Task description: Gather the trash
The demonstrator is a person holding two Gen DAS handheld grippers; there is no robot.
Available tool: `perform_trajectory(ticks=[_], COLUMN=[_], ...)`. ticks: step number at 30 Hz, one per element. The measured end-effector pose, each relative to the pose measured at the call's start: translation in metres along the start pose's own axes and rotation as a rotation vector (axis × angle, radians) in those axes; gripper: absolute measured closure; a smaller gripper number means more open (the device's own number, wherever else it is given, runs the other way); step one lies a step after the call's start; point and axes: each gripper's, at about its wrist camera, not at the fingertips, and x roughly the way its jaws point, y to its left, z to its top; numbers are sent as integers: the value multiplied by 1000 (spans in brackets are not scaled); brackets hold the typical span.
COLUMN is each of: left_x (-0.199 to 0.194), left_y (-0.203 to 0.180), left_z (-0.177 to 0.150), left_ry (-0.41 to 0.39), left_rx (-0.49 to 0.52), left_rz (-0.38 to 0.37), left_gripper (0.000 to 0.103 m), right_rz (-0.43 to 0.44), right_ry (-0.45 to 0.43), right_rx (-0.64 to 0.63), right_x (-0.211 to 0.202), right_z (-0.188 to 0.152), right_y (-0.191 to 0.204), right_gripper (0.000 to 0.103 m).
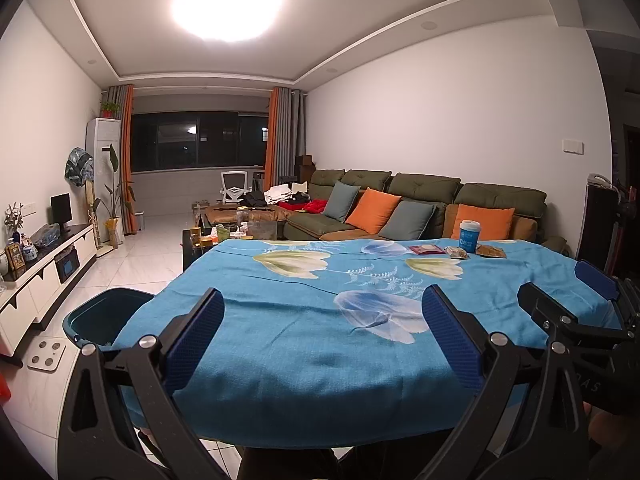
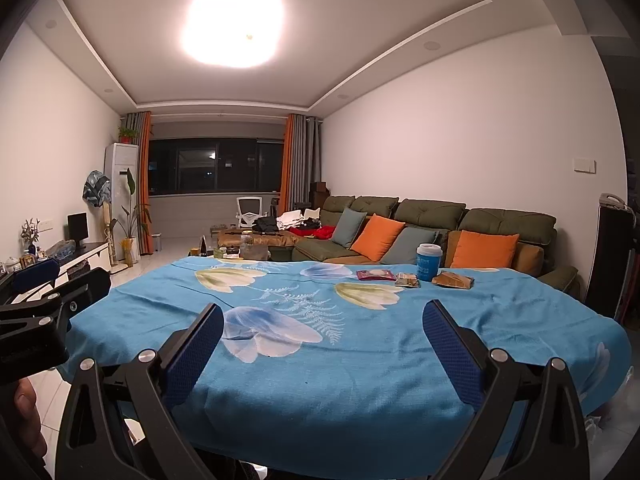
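**Trash waiting at far table edge**

Claws hovering over the near edge of the table, both spread wide and gripping nothing: left claw, right claw. Sitting in a row near the far right edge: blue paper cup with white print too small for reading, red wrapper, small snack packet, brown wrapper. Lying bare between claws and trash: wide flowered cloth. Standing beside the left edge: teal bin.
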Motion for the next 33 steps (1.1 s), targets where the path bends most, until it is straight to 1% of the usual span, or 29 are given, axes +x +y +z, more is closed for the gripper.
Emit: perform_trajectory(ticks=[19,33], left_x=[-1,-1], left_y=[2,5], left_z=[1,-1], left_ry=[-5,11], left_rx=[-6,-4], left_rz=[2,4], left_gripper=[6,6], right_rz=[-1,-20], right_ry=[2,16], right_rx=[-4,14], right_x=[0,7], right_z=[0,3], right_y=[-1,-8], right_gripper=[7,7])
